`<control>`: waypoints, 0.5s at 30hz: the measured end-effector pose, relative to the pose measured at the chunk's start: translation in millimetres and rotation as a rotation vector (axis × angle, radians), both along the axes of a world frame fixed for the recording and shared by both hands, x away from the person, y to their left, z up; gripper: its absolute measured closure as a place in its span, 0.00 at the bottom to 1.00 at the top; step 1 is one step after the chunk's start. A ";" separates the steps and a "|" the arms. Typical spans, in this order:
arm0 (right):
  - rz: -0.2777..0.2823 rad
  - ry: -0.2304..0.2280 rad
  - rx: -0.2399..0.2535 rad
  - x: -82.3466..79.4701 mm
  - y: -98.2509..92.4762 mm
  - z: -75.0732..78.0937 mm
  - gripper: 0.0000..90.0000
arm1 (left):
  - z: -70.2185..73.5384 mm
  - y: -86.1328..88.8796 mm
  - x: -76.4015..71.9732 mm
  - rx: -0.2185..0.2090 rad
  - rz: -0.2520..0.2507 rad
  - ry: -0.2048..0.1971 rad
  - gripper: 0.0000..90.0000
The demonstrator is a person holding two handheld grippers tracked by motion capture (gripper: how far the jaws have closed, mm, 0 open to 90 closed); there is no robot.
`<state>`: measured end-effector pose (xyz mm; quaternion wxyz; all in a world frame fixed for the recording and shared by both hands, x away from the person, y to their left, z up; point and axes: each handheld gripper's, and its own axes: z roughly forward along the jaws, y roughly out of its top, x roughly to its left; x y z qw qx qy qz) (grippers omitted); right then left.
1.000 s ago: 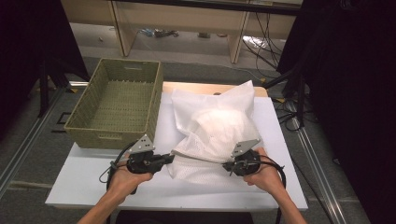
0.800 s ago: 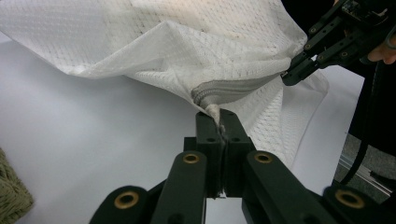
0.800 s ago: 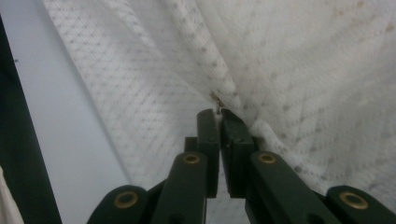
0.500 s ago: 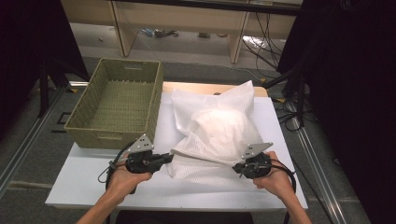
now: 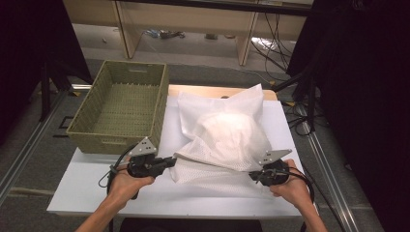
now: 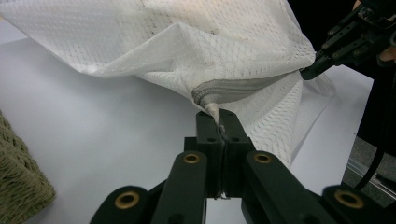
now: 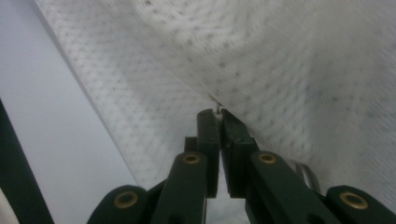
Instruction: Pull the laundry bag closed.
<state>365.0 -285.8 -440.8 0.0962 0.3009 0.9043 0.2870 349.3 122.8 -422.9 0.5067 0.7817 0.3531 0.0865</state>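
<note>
A white mesh bag (image 5: 227, 130) lies bulging on the white table (image 5: 96, 188), stuffed with something white. My left gripper (image 5: 173, 160) is shut on the bag's near left corner, at the end of its grey zipper (image 6: 233, 91). In the left gripper view the jaws (image 6: 220, 119) pinch that fabric tip. My right gripper (image 5: 251, 175) is shut at the bag's near right edge. In the right gripper view a small metal tab (image 7: 215, 100) sticks out from its closed tips (image 7: 217, 112) against the mesh (image 7: 280, 60). The edge is stretched taut between both grippers.
An empty green woven basket (image 5: 159, 104) stands at the table's left back, its corner (image 6: 18, 186) close to my left gripper. Shelving and cables sit on the floor beyond the table. Bare white tabletop lies in front of the bag.
My right gripper has slid to the right along the bag's near edge, drawing it out longer and tighter. The left gripper has kept its place and its hold.
</note>
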 end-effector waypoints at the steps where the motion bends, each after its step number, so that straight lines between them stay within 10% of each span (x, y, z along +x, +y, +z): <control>1: -0.030 0.007 0.004 -1.3 -1.7 -2.4 0.98 | -0.4 -0.1 0.1 -0.005 0.002 -0.001 0.98; 15: -0.108 0.032 -0.037 0.4 -16.9 -10.8 0.98 | 0.4 2.4 0.6 0.005 0.005 -0.007 0.98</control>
